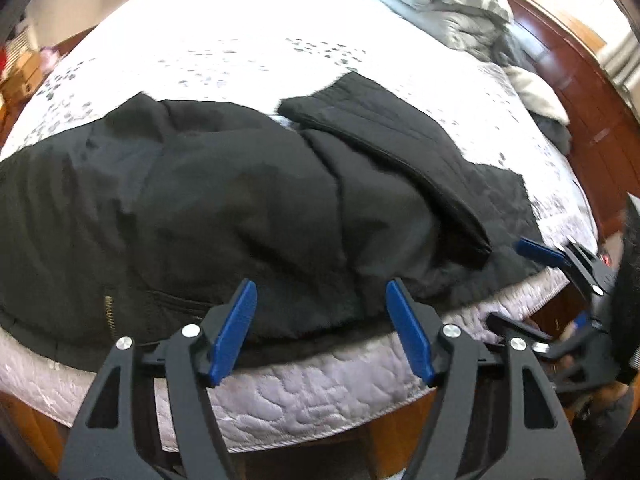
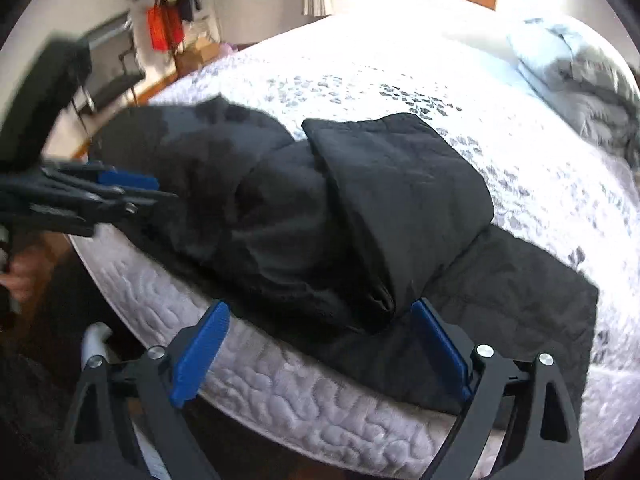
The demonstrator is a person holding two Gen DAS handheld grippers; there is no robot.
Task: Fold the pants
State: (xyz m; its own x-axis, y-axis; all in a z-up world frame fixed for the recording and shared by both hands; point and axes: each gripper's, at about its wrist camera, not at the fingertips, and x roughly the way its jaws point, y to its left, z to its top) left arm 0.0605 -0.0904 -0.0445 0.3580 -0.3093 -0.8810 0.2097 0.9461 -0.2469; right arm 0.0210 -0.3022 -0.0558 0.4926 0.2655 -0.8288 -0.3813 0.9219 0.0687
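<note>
Black pants (image 1: 200, 200) lie bunched across the near edge of a bed, with a quilted part folded over on top (image 1: 380, 140); a brass zipper (image 1: 109, 312) shows at the lower left. In the right wrist view the same pants (image 2: 288, 232) carry that folded flap (image 2: 400, 184). My left gripper (image 1: 320, 286) hovers open just in front of the fabric's near edge, nothing between its blue pads. My right gripper (image 2: 320, 306) stands wide open at the folded flap's lower end, its pads off the cloth. Each gripper also shows in the other's view: right gripper (image 1: 524, 286), left gripper (image 2: 160, 190).
The mattress (image 1: 300, 400) has a quilted pale side and a white cover with grey leaf print (image 2: 400, 92). Grey bedding and pillows (image 1: 460, 12) lie at the far end. Reddish wood (image 1: 588, 120) runs along the right. A hand (image 2: 24, 276) holds the left gripper.
</note>
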